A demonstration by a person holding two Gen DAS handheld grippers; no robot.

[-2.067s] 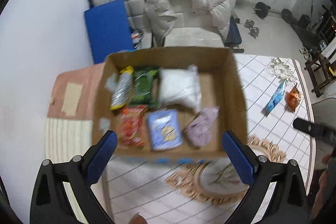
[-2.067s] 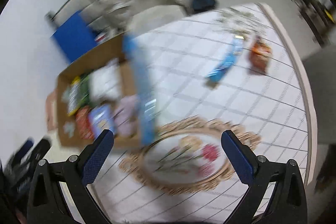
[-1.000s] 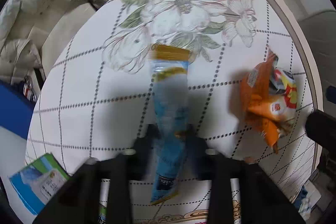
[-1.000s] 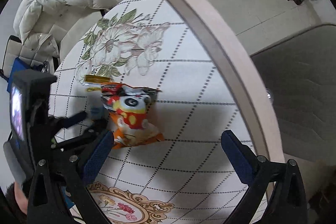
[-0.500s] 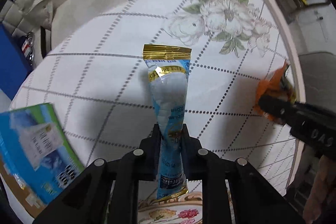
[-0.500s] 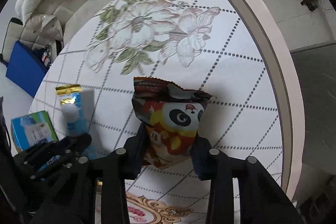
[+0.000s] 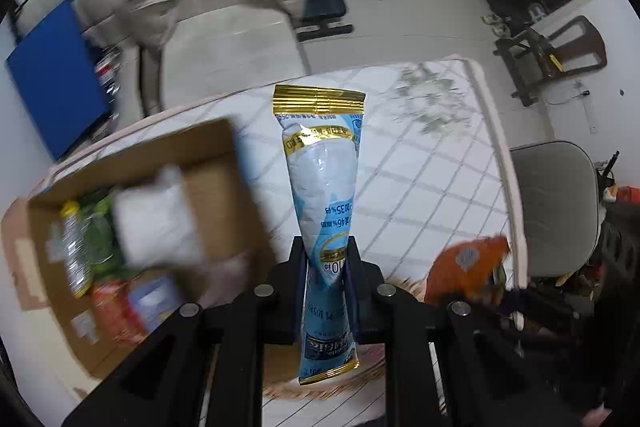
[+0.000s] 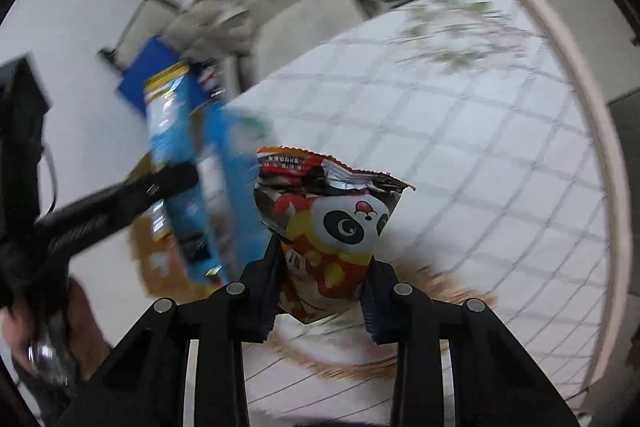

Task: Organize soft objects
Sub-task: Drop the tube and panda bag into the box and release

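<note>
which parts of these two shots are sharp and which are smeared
Left wrist view: the blue pouch in the left gripper is crisp, while the cardboard box and its contents are motion-smeared. Right wrist view: the panda snack bag in the right gripper is sharp; the table and blue pouch are streaked. Both show fisheye curvature.

Blur: your cardboard box (image 7: 224,163) contents at 9 o'clock unreadable | orange snack bag (image 7: 466,273) at 4 o'clock smeared | right view: tablecloth (image 8: 480,155) pattern streaked
</note>
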